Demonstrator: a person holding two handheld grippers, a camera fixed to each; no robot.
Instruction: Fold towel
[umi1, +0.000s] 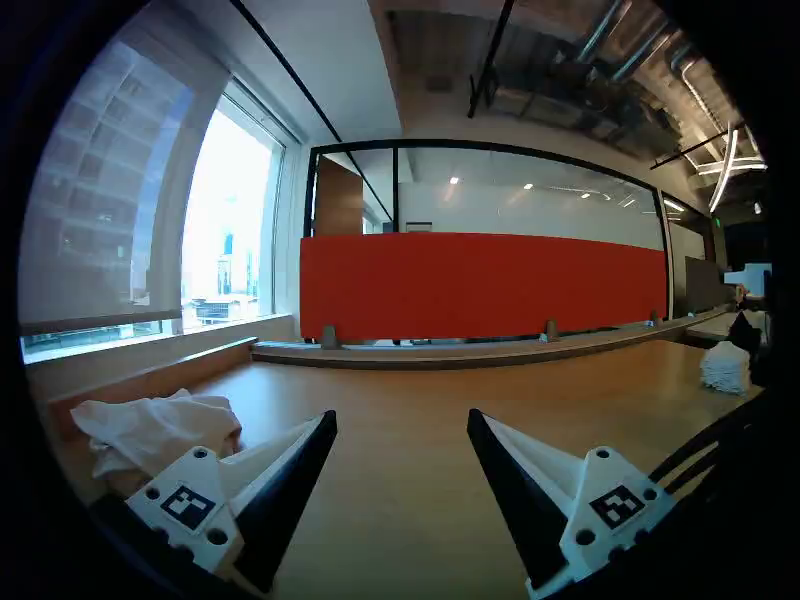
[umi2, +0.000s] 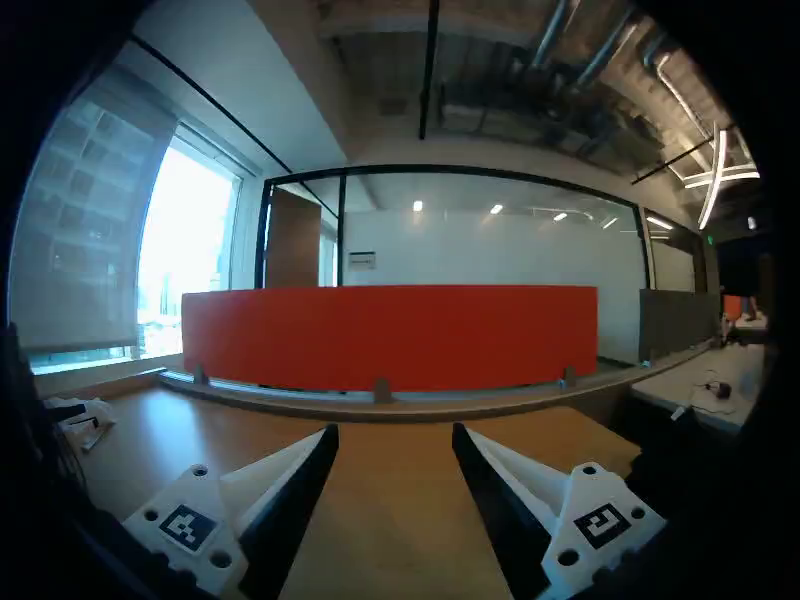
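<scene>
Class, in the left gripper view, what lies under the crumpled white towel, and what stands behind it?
The crumpled white towel rests on the wooden table; a low wooden ledge rises behind it. The tabletop beneath is hidden.

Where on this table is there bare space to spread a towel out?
Bare table ahead of the left gripper, between the crumpled towel and the folded stack, back to the red divider. Crowded only at those two sides.
</scene>
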